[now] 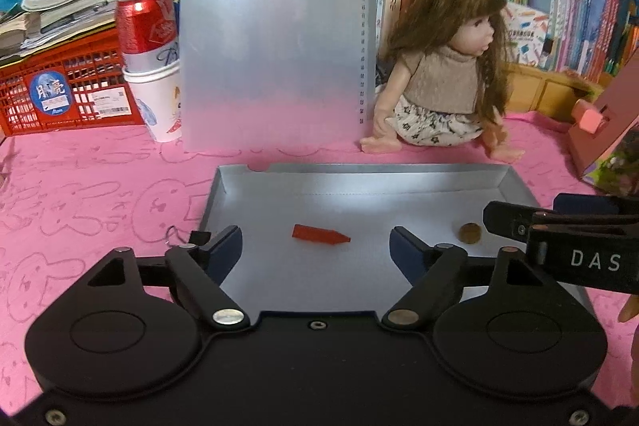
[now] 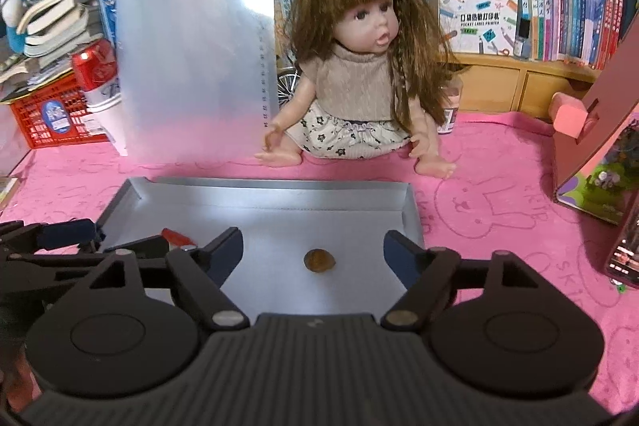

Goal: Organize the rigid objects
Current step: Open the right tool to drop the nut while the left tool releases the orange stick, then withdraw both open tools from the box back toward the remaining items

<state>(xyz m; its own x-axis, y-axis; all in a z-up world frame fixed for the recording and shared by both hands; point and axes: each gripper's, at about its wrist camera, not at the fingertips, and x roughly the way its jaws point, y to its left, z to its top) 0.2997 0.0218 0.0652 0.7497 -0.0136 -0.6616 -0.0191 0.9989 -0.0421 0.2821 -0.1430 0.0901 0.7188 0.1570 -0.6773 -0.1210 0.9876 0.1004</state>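
A shallow grey tray (image 1: 359, 178) lies on the pink cloth. On its floor rest a small red crayon-like piece (image 1: 319, 235) and a brown coin-like disc (image 1: 469, 233). My left gripper (image 1: 315, 246) is open above the tray, the red piece lying in front of its fingers, untouched. In the right wrist view the same tray (image 2: 279, 188) holds the brown disc (image 2: 318, 260), and my right gripper (image 2: 313, 250) is open over it with nothing held. The red piece (image 2: 177, 237) shows partly behind the left gripper there.
A doll (image 2: 355, 66) sits behind the tray. A clear clipboard (image 1: 275, 34) stands upright at the back, beside a red can (image 1: 145, 26) on a paper cup and a red crate (image 1: 68, 86). A pink cardboard box (image 2: 591, 146) stands right. Bookshelves line the back.
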